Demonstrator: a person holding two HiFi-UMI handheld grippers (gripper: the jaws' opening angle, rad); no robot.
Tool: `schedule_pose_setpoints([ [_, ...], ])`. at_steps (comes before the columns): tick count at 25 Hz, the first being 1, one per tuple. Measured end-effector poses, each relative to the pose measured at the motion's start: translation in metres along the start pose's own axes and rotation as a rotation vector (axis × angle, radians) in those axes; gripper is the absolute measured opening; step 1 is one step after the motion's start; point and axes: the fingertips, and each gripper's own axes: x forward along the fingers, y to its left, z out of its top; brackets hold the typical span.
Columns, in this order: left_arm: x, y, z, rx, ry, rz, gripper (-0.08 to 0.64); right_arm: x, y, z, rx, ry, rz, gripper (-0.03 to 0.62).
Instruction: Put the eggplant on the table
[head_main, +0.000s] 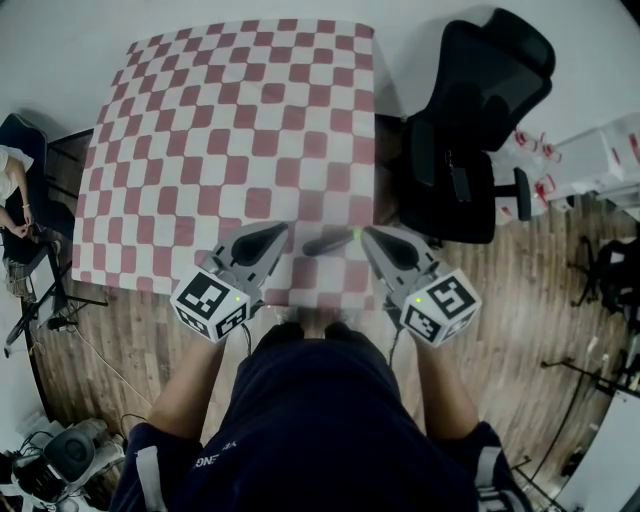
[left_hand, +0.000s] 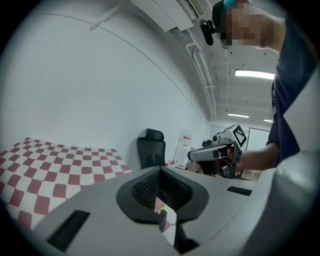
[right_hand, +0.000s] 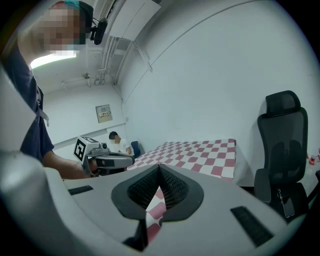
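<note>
Eggplant (head_main: 330, 242) looks down on table (head_main: 240, 120) alrdy. Left claw (head_main: 279, 231) & right claw (head_main: 367, 233) both pressed together, empty. Pull back straight, don't nudge it.

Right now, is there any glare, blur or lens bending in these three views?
Head view: even soft light, sharp, though the checked table has bowed edges. Left gripper view: heavy fisheye with a black rim, and the ceiling light glares at upper right. Right gripper view: same black rim; the office chair curves near the edge.

Lab or studio; office chair (head_main: 478, 120), checkered table (head_main: 240, 150), tripods (head_main: 48, 296).
</note>
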Motion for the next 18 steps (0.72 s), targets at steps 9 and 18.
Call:
schedule_pose_setpoints([
  [9,-0.006,-0.01,-0.009,-0.022,0.004,-0.006,0.025,-0.001,0.009,-0.015,-0.009,0.029,0.019,0.017],
  [18,-0.01,-0.011,-0.013,-0.017,0.01,0.001,0.025,0.002,0.011,-0.024,-0.006,0.062,0.027,0.017],
])
